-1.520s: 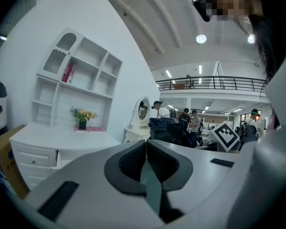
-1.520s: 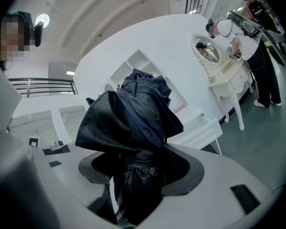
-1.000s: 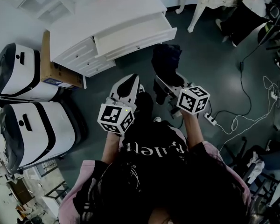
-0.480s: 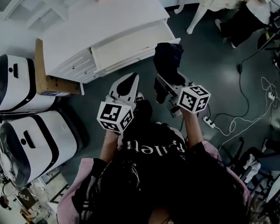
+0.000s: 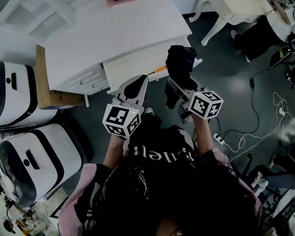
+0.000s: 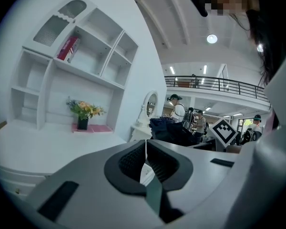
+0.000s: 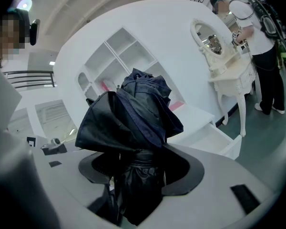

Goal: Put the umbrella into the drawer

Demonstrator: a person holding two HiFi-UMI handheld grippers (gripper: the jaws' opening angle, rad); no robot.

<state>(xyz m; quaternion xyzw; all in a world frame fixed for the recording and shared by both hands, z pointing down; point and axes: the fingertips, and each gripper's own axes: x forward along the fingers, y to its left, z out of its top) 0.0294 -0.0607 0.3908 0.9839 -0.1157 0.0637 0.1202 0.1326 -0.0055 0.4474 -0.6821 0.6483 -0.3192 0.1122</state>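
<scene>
White wooden desk drawer [image 5: 132,69] stands open ahead; my right gripper [image 7: 139,163] clamps the folded black fabric umbrella [image 7: 136,113], left gripper [image 6: 145,156] pinched together empty, drop-in not yet done.

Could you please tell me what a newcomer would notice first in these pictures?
The folded dark umbrella stands out, clamped in the right gripper. In front of the person, the drawer of the white desk is pulled open, while the left gripper is shut on nothing.
</scene>
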